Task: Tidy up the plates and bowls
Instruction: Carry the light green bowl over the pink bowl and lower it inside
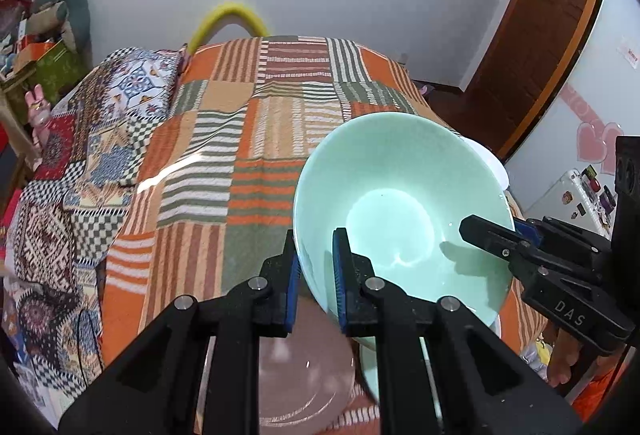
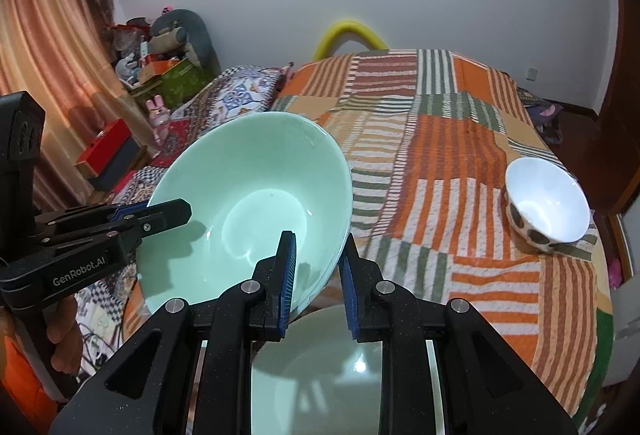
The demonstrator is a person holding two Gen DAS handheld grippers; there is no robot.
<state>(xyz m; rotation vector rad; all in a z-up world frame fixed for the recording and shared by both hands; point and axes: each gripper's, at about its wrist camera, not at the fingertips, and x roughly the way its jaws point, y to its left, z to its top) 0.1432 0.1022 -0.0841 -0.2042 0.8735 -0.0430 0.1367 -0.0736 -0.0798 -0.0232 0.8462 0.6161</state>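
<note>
**Green bowl held aloft by both grippers, tilted over the plates**

The left gripper [image 1: 316, 275] pinches the near rim of the mint-green bowl [image 1: 400, 211], one blue pad inside the wall and one outside. The right gripper [image 2: 318, 275] clamps the opposite rim the same way. The bowl fills the centre of both views, tipped and clear of the striped patchwork bedspread [image 1: 248, 139].

Below it, at the bottom of the frames, lie a brownish-pink plate [image 1: 304, 375] and a pale green plate [image 2: 316, 367]. A white spotted bowl [image 2: 548, 207] sits at the right edge of the right wrist view.

Risks: glazed rims are slick, so uneven hand motion could twist the bowl out of one pinch. A drop would likely strike the plates underneath.
</note>
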